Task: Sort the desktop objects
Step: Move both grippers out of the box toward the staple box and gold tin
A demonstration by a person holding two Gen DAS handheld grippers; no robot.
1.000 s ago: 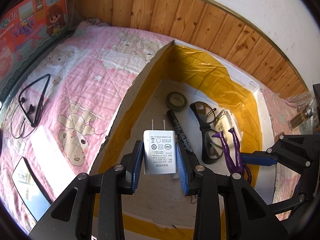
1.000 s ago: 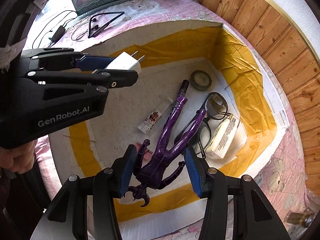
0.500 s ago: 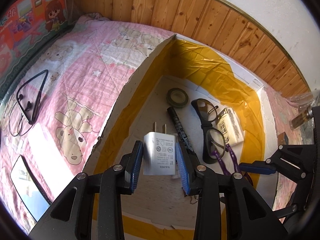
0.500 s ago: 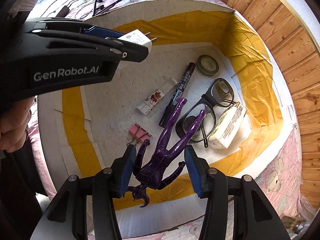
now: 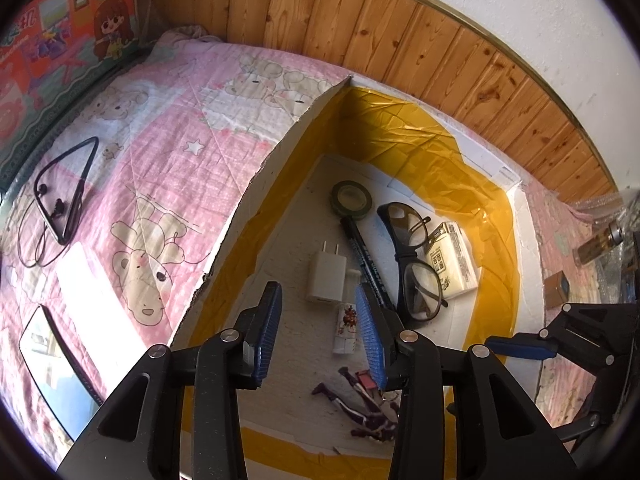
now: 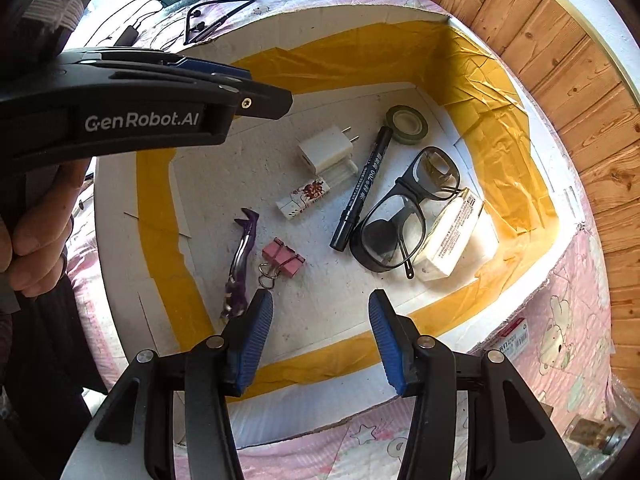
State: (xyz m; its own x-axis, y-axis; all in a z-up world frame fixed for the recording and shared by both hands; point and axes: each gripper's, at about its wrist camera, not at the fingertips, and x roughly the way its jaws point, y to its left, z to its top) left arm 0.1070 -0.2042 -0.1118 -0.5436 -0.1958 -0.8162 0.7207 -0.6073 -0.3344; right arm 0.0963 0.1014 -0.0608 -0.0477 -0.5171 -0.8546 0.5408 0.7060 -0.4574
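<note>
Bedspread, pink with bear print, fills the left wrist view from 7 to 11 o'clock, under a wood-panelled wall. Foam box, white with yellow tape on its inner walls, sits on it and holds the sorted things. Left gripper hangs over the box floor, its jaws opening, nothing between the blue pads; right gripper also over the box, jaws fairly wide and empty. A hand at 9 o'clock of the right wrist view holds the left gripper's handle. Inside the box, in the right wrist view: glasses with black frame at 3 o'clock of centre, one arm lying over a white tissue pack just beside them toward 4 o'clock; black marker near centre, running from 7 to 1 o'clock, its far tip near a green tape roll at 1 o'clock; white charger, prongs pointing toward 2 o'clock, lying on the box floor at 12 o'clock, free of both grippers, resting partly on a small white tube with red print; purple figure on the floor at 8 o'clock, just beside the right gripper's left pad, not touched; pink binder clip just right of the figure. Outside the box on the bedspread: black neckband earphones at 9 o'clock of the left wrist view, a phone at 8 o'clock
</note>
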